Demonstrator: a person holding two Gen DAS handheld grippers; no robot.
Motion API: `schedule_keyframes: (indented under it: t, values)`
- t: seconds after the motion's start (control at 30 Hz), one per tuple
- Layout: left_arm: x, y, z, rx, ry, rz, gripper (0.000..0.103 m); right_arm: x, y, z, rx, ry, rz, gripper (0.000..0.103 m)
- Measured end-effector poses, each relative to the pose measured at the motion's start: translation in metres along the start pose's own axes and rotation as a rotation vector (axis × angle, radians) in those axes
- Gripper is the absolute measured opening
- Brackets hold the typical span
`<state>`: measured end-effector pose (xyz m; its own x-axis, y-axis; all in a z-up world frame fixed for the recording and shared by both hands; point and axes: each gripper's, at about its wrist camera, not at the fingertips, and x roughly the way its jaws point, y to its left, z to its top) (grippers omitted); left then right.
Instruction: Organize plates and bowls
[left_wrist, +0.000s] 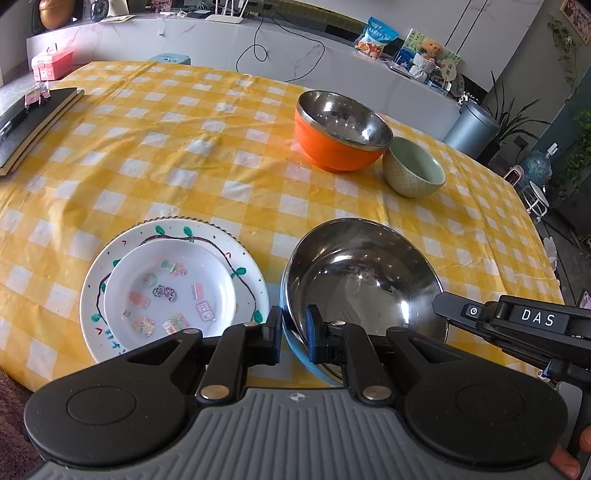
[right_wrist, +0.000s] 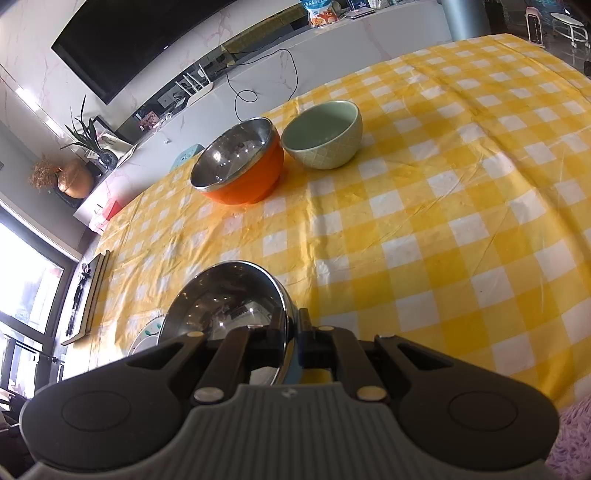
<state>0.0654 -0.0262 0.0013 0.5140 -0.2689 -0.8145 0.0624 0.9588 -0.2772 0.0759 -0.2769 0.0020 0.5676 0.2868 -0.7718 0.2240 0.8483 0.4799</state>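
Both-handed, the tilted steel bowl (left_wrist: 364, 280) opens toward the orange bowl (left_wrist: 341, 131).

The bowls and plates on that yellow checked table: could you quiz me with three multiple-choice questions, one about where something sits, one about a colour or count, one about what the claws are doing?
1. Where does the small white plate lie?
A. On the larger painted plate
B. Inside the orange bowl
C. On the bare tablecloth

2. What colour is the outside of the far steel-lined bowl?
A. Blue
B. Orange
C. Green

3. How is the near steel bowl held?
A. By no claw
B. By one claw only
C. By both claws, clamped on its rim

Answers:
1. A: the painted rim shows all around it.
2. B: its outer wall is orange, beside the pale green bowl.
3. C: the left claw and the right claw each pinch the rim.
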Motion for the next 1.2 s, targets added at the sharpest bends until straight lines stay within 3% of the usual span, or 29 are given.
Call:
schedule_keyframes:
  t: [0.13, 0.2, 0.33, 0.53, 0.57, 0.6, 0.73, 0.8, 0.93, 1.03, 1.2]
  values:
    - [-0.003, 0.002, 0.002, -0.006, -0.011, -0.013, 0.016, -0.005, 0.000, 0.001, -0.008, -0.008, 0.010, 0.008]
    - [-0.005, 0.002, 0.004, -0.004, -0.019, -0.013, 0.023, -0.009, 0.000, 0.002, -0.022, -0.020, 0.007, 0.008]
    - [-0.011, 0.005, 0.009, -0.006, -0.049, 0.003, 0.027, -0.019, 0.001, 0.005, -0.070, -0.037, 0.014, 0.008]
    - [-0.022, 0.009, 0.022, -0.022, -0.103, 0.008, 0.032, -0.049, 0.000, 0.032, -0.249, -0.118, 0.026, 0.011]
    - [-0.023, 0.008, 0.023, -0.022, -0.109, 0.006, 0.032, -0.056, 0.000, 0.037, -0.305, -0.140, 0.019, 0.018]
    - [-0.024, 0.007, 0.025, -0.022, -0.116, 0.004, 0.032, -0.062, 0.000, 0.042, -0.368, -0.162, 0.006, 0.027]
    - [-0.023, 0.001, 0.030, -0.020, -0.130, -0.001, 0.032, -0.074, -0.008, 0.051, -0.720, -0.283, -0.108, 0.030]
    - [-0.020, -0.003, 0.032, -0.013, -0.131, -0.004, 0.032, -0.072, -0.020, 0.050, -0.875, -0.344, -0.162, 0.041]
    - [-0.012, -0.012, 0.035, 0.005, -0.123, -0.005, 0.032, -0.056, -0.055, 0.045, -1.087, -0.370, -0.250, 0.048]
    - [-0.001, -0.018, 0.038, 0.026, -0.110, 0.011, 0.032, -0.041, -0.082, 0.035, -1.187, -0.395, -0.359, 0.048]
    - [0.014, -0.024, 0.044, 0.024, -0.087, 0.025, 0.032, -0.034, -0.117, 0.023, -1.232, -0.446, -0.413, 0.047]
